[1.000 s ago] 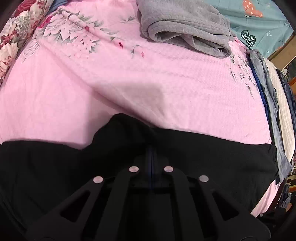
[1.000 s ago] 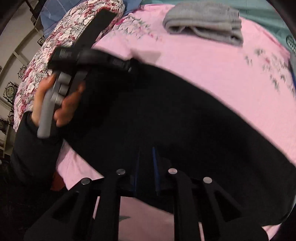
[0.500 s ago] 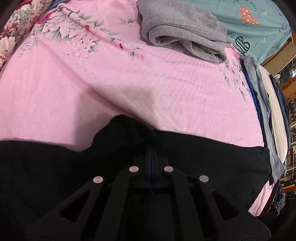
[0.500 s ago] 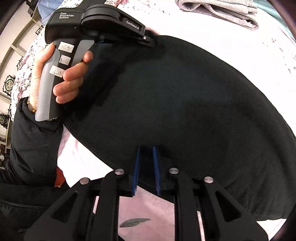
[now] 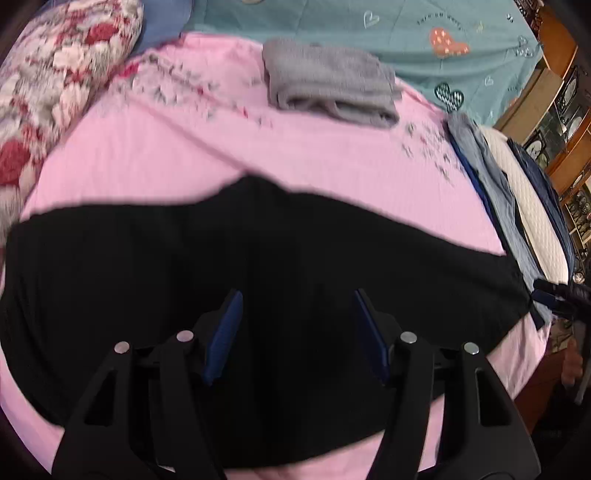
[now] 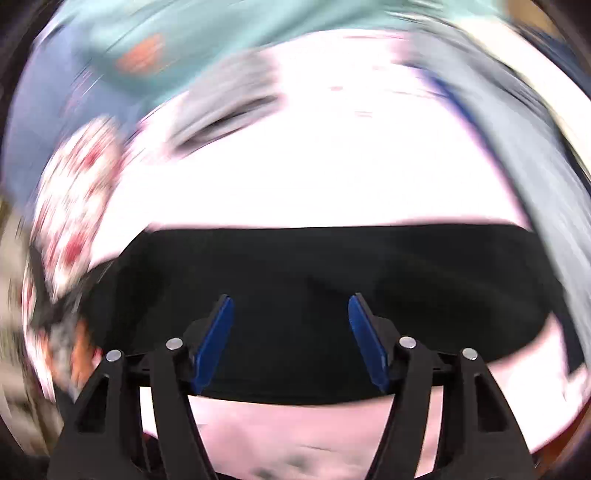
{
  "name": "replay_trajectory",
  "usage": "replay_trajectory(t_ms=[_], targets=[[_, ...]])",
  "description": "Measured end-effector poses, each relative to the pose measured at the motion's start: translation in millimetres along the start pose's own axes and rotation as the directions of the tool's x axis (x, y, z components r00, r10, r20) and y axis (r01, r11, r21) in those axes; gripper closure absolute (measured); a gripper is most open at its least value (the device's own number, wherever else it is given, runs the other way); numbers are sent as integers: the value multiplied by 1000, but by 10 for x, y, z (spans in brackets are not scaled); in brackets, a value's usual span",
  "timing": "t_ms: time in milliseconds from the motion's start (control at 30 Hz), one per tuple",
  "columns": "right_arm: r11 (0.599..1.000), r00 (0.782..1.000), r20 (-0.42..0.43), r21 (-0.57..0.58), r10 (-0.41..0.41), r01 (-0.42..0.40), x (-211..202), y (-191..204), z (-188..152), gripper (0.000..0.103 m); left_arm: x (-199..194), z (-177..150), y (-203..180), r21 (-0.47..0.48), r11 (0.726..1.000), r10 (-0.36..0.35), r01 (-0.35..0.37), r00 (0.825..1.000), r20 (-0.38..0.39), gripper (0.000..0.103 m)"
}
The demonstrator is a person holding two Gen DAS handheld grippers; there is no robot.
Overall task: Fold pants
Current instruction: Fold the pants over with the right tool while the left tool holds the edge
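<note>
The black pants (image 5: 295, 258) lie folded as a wide band across the pink bedspread (image 5: 184, 155). My left gripper (image 5: 297, 317) is open above them, its blue pads apart and holding nothing. The right wrist view is blurred by motion; the pants (image 6: 332, 266) show there as a dark strip. My right gripper (image 6: 290, 321) is open over their near edge and empty. The right gripper's tip also shows in the left wrist view (image 5: 554, 295) at the pants' right end.
A folded grey garment (image 5: 328, 85) lies at the far side of the bedspread. A teal quilt (image 5: 406, 33) is behind it. A floral pillow (image 5: 55, 81) is at the left. Blue-grey clothes (image 5: 491, 177) lie along the right edge, beside wooden furniture (image 5: 561, 96).
Both grippers were shut on the pants; both have opened and let go. Both have pulled back, and the right one is swinging fast, blurring its view.
</note>
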State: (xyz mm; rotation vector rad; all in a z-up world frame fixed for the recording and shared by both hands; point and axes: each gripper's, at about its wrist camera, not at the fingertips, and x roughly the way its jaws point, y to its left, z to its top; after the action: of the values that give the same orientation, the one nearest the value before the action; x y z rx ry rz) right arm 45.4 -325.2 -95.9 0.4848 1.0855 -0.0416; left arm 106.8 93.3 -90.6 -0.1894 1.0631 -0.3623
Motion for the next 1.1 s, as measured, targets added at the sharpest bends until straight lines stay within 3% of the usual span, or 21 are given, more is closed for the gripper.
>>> replay_trajectory(t_ms=[167, 267, 433, 667, 767, 1000, 1067, 1100], targets=[[962, 999, 14, 272, -40, 35, -193, -1013, -124, 37, 168, -363, 92, -22, 998, 60, -62, 995, -85, 41], [936, 1000, 24, 352, -20, 10, -229, -1395, -130, 37, 137, -390, 98, -23, 997, 66, -68, 995, -72, 41], [924, 1000, 12, 381, 28, -31, -129, -1697, -79, 37, 203, -373, -39, 1, 988, 155, -155, 984, -84, 40], [919, 987, 128, 369, 99, -140, 109, -1801, 134, 32, 231, -319, -98, -13, 981, 189, -192, 976, -107, 40], [935, 988, 145, 339, 60, -107, 165, -1802, 182, 48, 205, -326, -113, -25, 982, 183, -187, 976, -122, 41], [973, 989, 126, 211, 73, -98, 182, -1772, 223, 49, 299, -303, -384, 3, 985, 173, -175, 972, -158, 42], [993, 994, 111, 120, -5, -8, 184, -1618, 213, 69, 342, -260, -542, 34, 984, 177, -173, 970, -167, 42], [994, 995, 93, 101, 42, -51, 200, -1573, 205, 81, 350, -223, -666, 61, 984, 173, -165, 971, -166, 43]])
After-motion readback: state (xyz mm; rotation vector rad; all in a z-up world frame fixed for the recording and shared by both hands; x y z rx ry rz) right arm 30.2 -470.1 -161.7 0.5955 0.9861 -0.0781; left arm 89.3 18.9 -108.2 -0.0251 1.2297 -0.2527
